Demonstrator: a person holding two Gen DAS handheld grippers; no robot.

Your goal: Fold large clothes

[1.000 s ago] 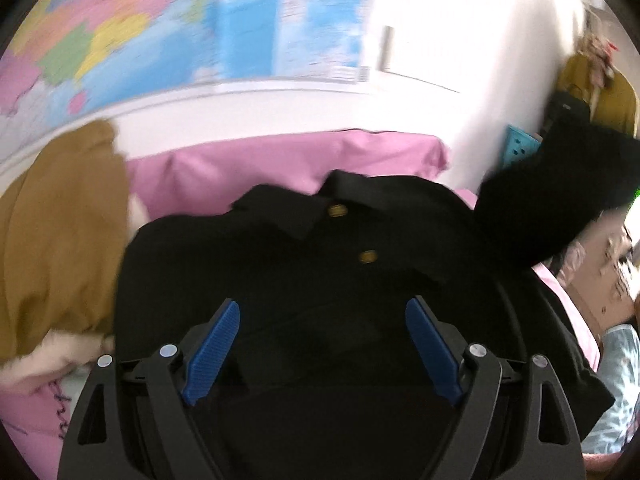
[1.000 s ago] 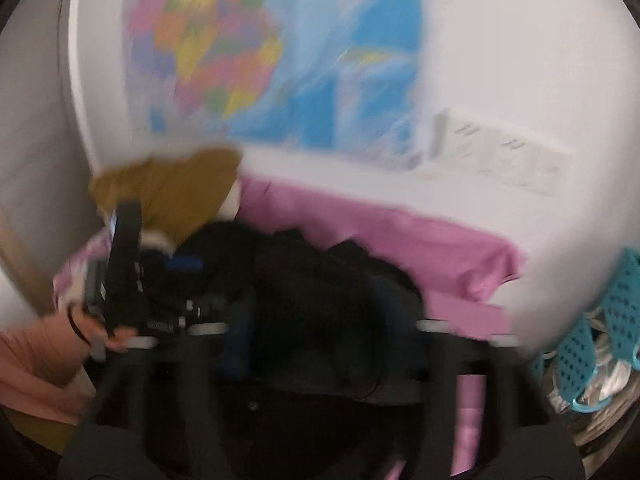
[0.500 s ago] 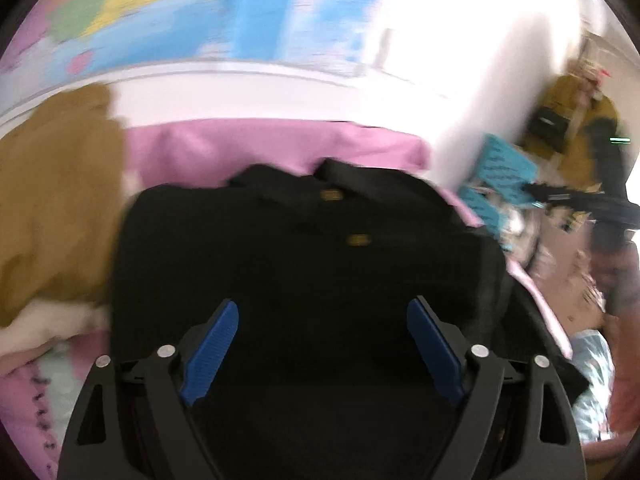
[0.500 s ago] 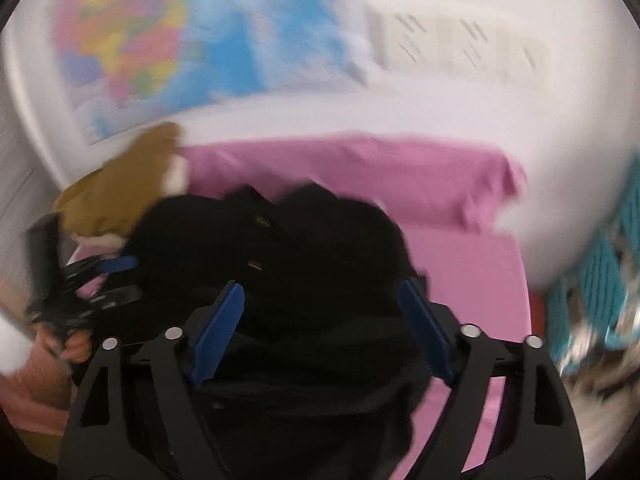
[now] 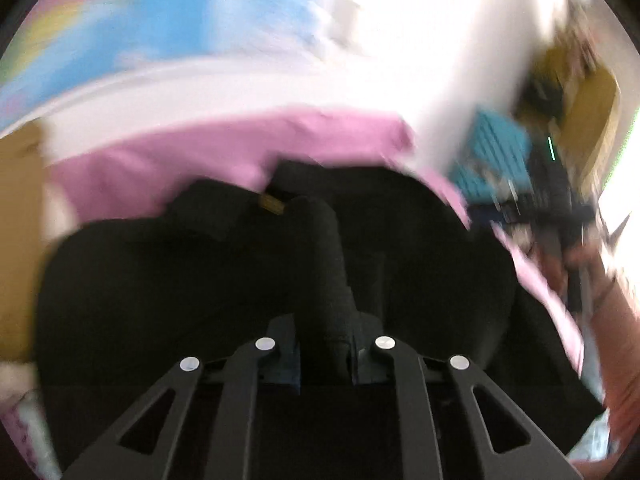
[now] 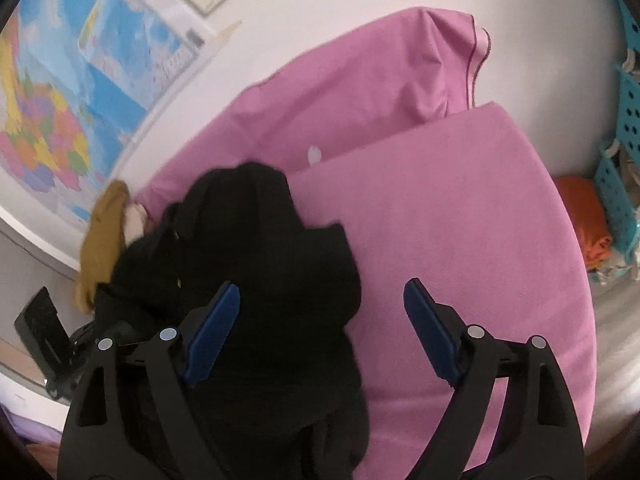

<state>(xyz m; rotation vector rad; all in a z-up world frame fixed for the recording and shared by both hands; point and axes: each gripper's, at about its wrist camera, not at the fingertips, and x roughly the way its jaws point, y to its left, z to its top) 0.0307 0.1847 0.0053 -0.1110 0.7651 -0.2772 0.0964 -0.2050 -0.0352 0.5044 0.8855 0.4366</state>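
Mustard garment (image 5: 18, 240) sits at far left of the left wrist view, bunched beside the work area, prob. parked there so the black one has room. Black coat (image 5: 200, 280) lies spread on the pink bed (image 5: 180, 160), collar end toward the wall w/ the map (image 5: 160, 20), gold button (image 5: 272, 202) showing near the collar. It's laid flat, so folds can be made from the near edge.

Left claw (image 5: 325, 354): jaws have just been closing and are now clamped on a raised ridge of black cloth running up between them. The pinch gathers the fabric into a handle, likely to lift or carry that part over for a fold. View is blurred, so exact seam or edge can't be told.

In the right wrist view, the coat's right portion is heaped rather than flat, w/ bare pink bed beside it. Right claw (image 6: 322, 332): blue pads well apart, nothing gripped, hovering above the coat's right edge, left pad over black cloth, right pad over pink sheet. Prob. lining up for a second grab so both sides move together. Blue baskets (image 6: 628, 120) stand at far right, off the bed.
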